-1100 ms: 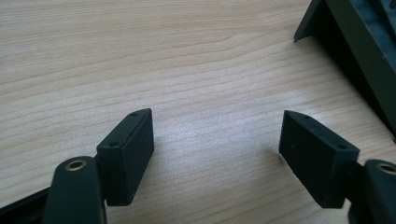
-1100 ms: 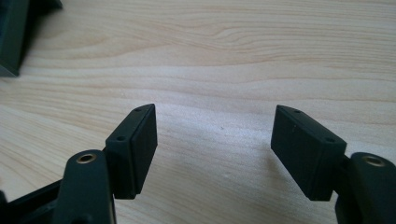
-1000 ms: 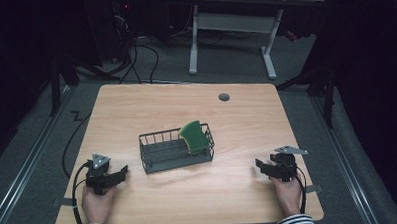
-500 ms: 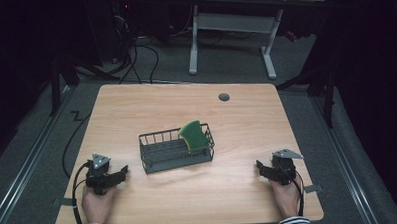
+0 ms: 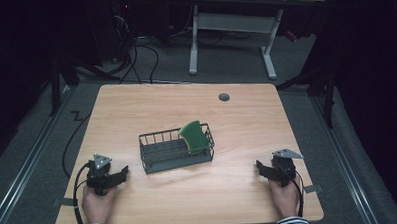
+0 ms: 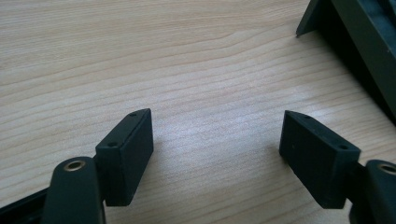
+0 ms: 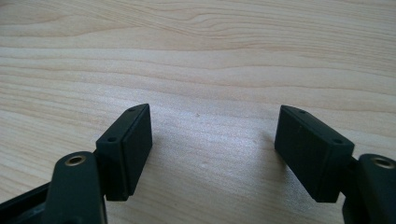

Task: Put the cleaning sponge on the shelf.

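Matt wood-grain table (image 5: 249, 190), dark wire basket (image 5: 175, 154), rough green sponge (image 5: 193, 135)

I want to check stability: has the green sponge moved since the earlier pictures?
No. The green sponge leans at the same right end of the wire basket, as before.

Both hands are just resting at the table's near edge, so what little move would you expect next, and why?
Probably the left gripper reaches toward the wire basket, where a green sponge leans upright at the right end. The basket's corner lies just ahead of its open, empty jaws. The right gripper, jaws just opening and empty, faces bare table.
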A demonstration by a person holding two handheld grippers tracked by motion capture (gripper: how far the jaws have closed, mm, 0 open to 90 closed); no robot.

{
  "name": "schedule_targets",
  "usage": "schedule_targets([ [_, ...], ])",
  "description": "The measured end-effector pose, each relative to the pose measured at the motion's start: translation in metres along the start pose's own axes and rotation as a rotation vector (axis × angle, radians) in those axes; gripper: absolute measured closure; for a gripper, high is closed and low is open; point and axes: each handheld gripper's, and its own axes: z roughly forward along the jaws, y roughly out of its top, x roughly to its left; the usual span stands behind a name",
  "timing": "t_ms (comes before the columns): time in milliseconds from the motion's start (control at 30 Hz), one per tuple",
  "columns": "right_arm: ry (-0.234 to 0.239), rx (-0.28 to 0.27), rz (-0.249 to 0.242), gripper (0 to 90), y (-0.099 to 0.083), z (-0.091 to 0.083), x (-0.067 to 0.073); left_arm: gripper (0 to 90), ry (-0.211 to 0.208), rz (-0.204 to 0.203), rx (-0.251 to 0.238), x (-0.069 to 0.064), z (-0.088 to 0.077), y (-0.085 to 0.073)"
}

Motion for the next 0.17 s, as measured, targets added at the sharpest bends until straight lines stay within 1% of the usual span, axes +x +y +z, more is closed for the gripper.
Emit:
schedule_targets([
  [167,-0.001,0.001,0.004,27.4,-0.0001,-0.0002,0.0003,26.5,-0.006,-0.004,0.0,0.0007,-0.0003,0.0],
])
